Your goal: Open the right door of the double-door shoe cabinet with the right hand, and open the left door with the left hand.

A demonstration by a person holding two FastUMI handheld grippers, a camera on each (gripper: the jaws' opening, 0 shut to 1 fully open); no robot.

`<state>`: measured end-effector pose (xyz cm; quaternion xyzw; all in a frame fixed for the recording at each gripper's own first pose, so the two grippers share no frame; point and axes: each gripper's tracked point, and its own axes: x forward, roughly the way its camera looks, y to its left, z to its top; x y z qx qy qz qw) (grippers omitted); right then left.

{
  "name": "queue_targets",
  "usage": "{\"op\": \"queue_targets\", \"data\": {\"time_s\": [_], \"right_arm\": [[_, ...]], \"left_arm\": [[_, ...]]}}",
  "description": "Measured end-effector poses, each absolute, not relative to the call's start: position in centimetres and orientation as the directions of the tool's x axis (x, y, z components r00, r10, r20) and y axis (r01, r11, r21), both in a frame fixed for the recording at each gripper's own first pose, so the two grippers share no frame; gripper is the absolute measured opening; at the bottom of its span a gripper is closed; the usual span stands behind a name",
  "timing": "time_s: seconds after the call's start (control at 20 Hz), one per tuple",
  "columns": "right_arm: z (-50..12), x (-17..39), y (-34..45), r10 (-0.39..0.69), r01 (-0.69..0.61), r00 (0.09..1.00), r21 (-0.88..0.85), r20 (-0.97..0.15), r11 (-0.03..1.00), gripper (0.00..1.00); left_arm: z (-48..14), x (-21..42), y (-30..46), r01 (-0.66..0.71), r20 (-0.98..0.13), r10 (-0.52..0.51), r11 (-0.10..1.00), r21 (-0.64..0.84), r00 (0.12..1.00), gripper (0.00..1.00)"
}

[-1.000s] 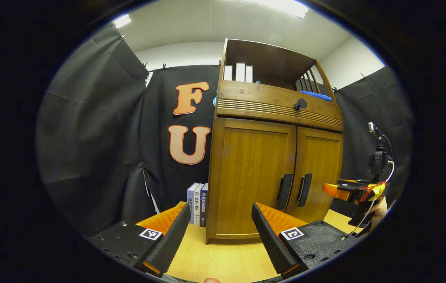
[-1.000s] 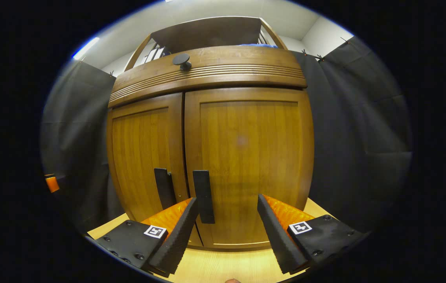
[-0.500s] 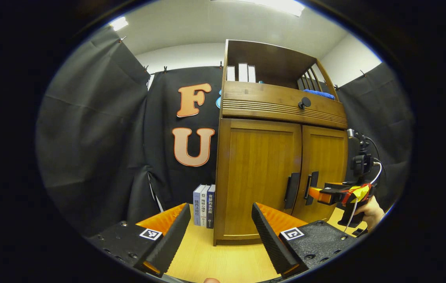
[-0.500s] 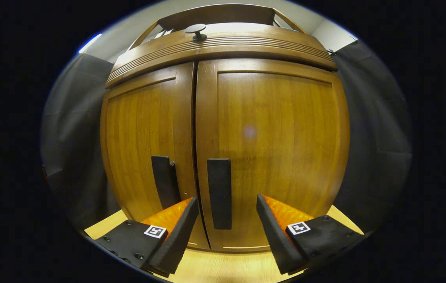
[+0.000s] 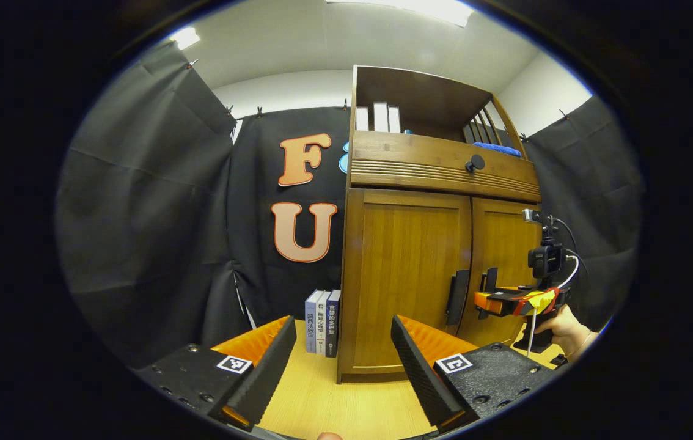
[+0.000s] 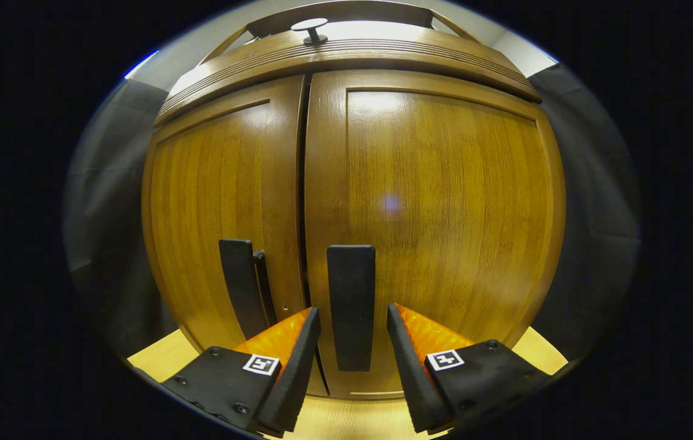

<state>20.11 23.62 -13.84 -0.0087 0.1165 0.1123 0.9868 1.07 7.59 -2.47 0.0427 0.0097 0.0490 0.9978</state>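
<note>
Wooden shoe cabinet (image 5: 407, 275) stands on the pale counter (image 5: 334, 403), both doors closed. In the left gripper view, going from nine o'clock round to three: three books (image 5: 322, 321) stand upright just beside the cabinet's left flank, the left door (image 5: 410, 269) with its dark handle (image 5: 458, 297), then the right door (image 5: 502, 263). The left claw (image 5: 343, 366) hangs released, well apart from the cabinet. At three o'clock a hand (image 5: 560, 327) holds the right claw (image 5: 486, 300) at the right door's handle (image 5: 491, 282). In the right gripper view, the right claw (image 6: 352, 360) straddles that handle (image 6: 351, 305); gaps show at both fingers, so it grips nothing.
</note>
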Motion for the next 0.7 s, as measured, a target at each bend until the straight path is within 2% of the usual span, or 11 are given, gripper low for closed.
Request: {"op": "queue_targets", "data": {"time_s": [0.25, 0.3, 0.35, 0.4, 0.45, 0.5, 0.6, 0.7], "right_arm": [[-13.9, 20.6, 23.4, 0.214, -0.21, 0.95, 0.039, -0.227, 0.977, 0.5], [-14.0, 20.7, 23.5, 0.219, -0.211, 0.95, 0.058, -0.223, 0.976, 0.63], [-14.2, 20.5, 23.4, 0.225, -0.212, 0.947, 0.083, -0.23, 0.974, 0.49], [-14.6, 20.6, 23.5, 0.232, -0.213, 0.942, 0.101, -0.244, 0.972, 0.43], [-14.8, 20.4, 23.7, 0.247, -0.224, 0.936, 0.117, -0.252, 0.968, 0.43], [-14.7, 20.9, 23.8, 0.249, -0.226, 0.938, 0.122, -0.24, 0.967, 0.43], [-14.5, 20.7, 23.6, 0.243, -0.224, 0.94, 0.102, -0.239, 0.969, 0.36], [-14.6, 20.2, 23.2, 0.233, -0.225, 0.945, 0.061, -0.228, 0.972, 0.37]], "left_arm": [[-2.3, 0.3, 7.7, -0.101, -0.009, 0.102, 0.991, 0.086, 0.995, 0.94], [-2.3, 0.3, 7.8, -0.105, -0.007, 0.106, 0.991, 0.083, 0.994, 0.94], [-2.6, 0.0, 7.9, -0.11, -0.013, 0.111, 0.991, 0.074, 0.994, 0.94], [-2.7, -0.2, 7.9, -0.112, -0.018, 0.113, 0.992, 0.064, 0.993, 0.94], [-2.7, -0.3, 7.9, -0.116, -0.023, 0.117, 0.992, 0.057, 0.993, 0.97], [-2.7, -0.6, 8.0, -0.12, -0.025, 0.122, 0.991, 0.055, 0.992, 0.94], [-2.5, -1.1, 7.8, -0.122, -0.02, 0.124, 0.991, 0.06, 0.992, 0.92], [-2.3, -1.6, 7.6, -0.122, -0.012, 0.123, 0.991, 0.063, 0.992, 0.92]]}}
